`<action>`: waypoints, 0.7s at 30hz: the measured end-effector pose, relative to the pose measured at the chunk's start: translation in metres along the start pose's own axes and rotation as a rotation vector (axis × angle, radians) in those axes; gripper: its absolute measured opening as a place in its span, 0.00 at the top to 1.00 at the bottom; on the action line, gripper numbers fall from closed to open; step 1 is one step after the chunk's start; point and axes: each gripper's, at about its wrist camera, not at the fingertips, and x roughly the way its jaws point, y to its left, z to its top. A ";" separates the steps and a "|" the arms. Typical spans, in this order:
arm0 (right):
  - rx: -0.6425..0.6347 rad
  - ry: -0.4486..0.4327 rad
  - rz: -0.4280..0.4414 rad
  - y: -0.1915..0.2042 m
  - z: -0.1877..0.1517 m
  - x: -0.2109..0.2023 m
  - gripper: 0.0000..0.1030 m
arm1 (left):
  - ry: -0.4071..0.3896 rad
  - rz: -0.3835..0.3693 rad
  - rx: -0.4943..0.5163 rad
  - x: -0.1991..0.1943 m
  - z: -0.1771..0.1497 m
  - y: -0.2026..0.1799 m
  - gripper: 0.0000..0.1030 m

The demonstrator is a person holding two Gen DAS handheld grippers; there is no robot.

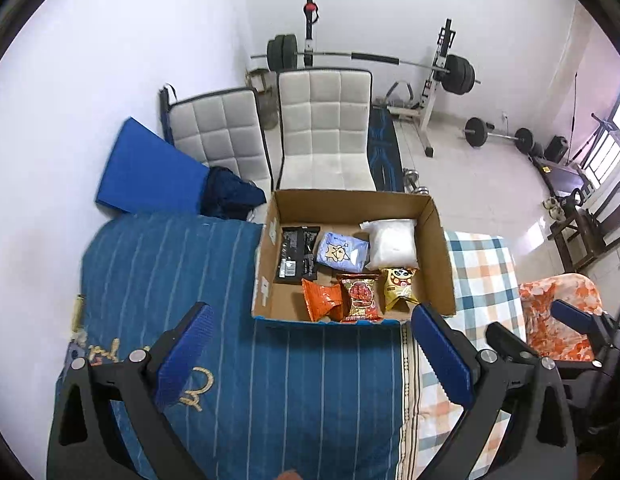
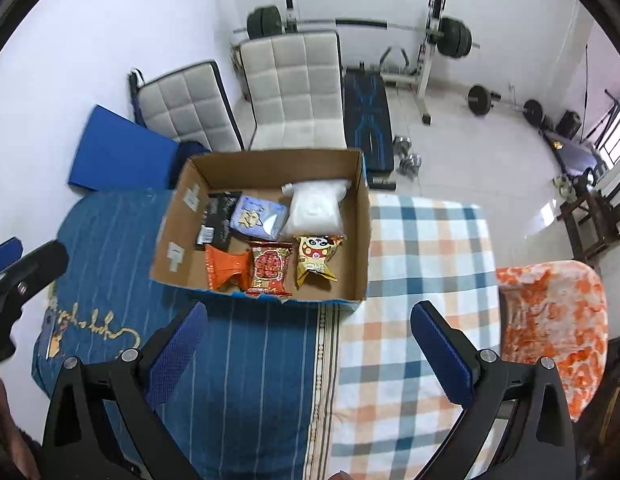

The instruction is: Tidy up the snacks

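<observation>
A cardboard box [image 1: 440,256] [image 2: 362,240] sits on the bed and holds several snack packs: a black pack [image 1: 295,252], a pale blue pack [image 1: 342,251], a white bag [image 1: 392,243], an orange pack [image 1: 322,300], a red pack [image 1: 360,297] and a yellow panda pack [image 1: 400,282]. My left gripper [image 1: 310,354] hovers open over the blue striped cover, just short of the box's near wall. Open and empty too, my right gripper [image 2: 310,354] hangs in front of the box's near right corner. Each view catches the other gripper at its side edge.
A blue striped bedcover [image 1: 169,264] meets a plaid sheet [image 2: 422,264]. An orange patterned blanket [image 2: 550,320] lies at the right. Two white padded chairs [image 1: 326,128], a blue mat [image 1: 145,168] and a barbell rack [image 1: 434,80] stand behind the bed.
</observation>
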 end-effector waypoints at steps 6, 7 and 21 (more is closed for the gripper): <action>0.032 -0.078 0.036 -0.004 -0.024 -0.076 0.00 | -0.022 -0.023 -0.040 -0.045 -0.019 0.008 0.02; 0.036 -0.086 0.039 -0.004 -0.028 -0.086 0.00 | -0.019 -0.031 -0.044 -0.051 -0.023 0.008 0.02; -0.006 -0.115 0.042 0.007 -0.064 -0.153 0.00 | -0.040 -0.043 -0.028 -0.099 -0.050 0.001 0.02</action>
